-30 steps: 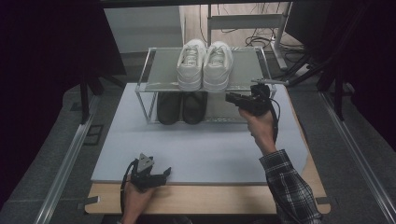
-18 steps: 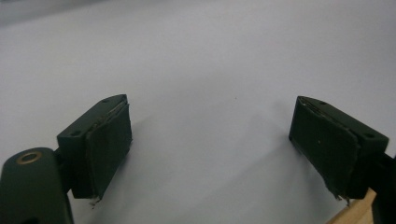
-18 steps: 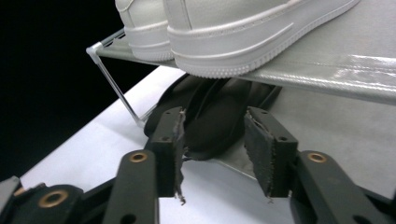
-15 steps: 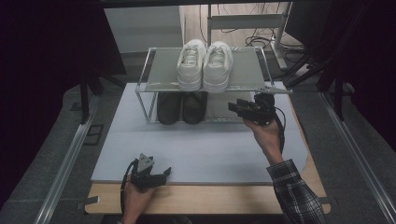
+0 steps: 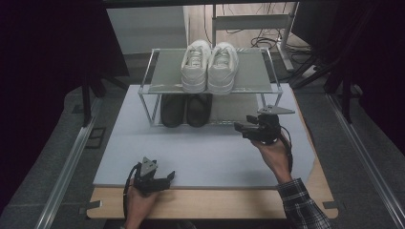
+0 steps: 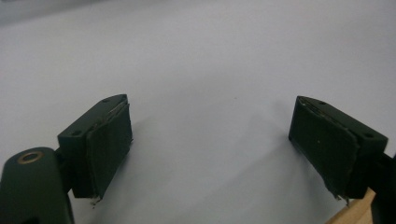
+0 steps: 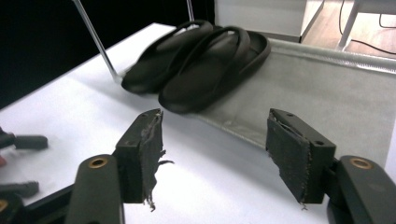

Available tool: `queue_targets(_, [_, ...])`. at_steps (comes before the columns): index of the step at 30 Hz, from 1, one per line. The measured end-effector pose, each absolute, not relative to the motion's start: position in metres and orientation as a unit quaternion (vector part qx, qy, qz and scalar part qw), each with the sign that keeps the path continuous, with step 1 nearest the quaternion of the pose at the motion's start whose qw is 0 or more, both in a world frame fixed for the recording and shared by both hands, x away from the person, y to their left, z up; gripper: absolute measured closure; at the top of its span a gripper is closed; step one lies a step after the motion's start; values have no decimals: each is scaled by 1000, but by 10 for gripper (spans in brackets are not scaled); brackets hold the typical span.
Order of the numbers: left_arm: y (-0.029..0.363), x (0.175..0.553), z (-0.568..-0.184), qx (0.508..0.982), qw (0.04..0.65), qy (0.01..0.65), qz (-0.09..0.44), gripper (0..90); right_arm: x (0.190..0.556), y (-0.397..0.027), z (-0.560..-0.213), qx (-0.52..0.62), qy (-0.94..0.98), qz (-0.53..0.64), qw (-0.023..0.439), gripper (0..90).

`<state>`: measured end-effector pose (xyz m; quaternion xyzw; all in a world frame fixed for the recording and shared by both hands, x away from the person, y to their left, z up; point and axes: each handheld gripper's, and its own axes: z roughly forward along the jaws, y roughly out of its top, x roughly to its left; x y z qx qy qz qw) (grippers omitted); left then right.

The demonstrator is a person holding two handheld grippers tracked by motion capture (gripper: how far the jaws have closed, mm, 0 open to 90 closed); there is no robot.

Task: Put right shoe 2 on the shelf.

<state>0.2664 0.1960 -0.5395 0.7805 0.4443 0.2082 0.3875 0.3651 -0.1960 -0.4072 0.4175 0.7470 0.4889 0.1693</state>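
A pair of white sneakers (image 5: 209, 67) stands on the top shelf of a metal shoe rack (image 5: 253, 71). A pair of black slippers (image 5: 186, 109) lies on the shelf below, and the right gripper view looks at these slippers (image 7: 201, 60) from the side. My right gripper (image 5: 240, 129) hovers just in front of the rack's right half and points left. Its jaws (image 7: 212, 154) have just been opening and stand open with nothing between them. My left gripper (image 5: 167, 177) rests open near the front edge of the white board, its jaws (image 6: 210, 140) empty.
The white board (image 5: 215, 157) lies on a wooden table (image 5: 215, 202) whose bare wood shows along the front and right. Dark floor and metal rails flank the table. Cables and a stand's legs (image 5: 248, 28) lie behind the rack.
My right gripper has come down and toward the front, away from the rack's right end, and its jaws have spread apart. The left gripper has stayed still.
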Motion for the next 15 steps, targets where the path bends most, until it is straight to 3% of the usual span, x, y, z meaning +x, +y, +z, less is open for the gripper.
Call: queue_targets(15, [196, 266, -540, 780, 388, 446, 208, 131, 353, -191, -441, 399, 772, 461, 180, 271])
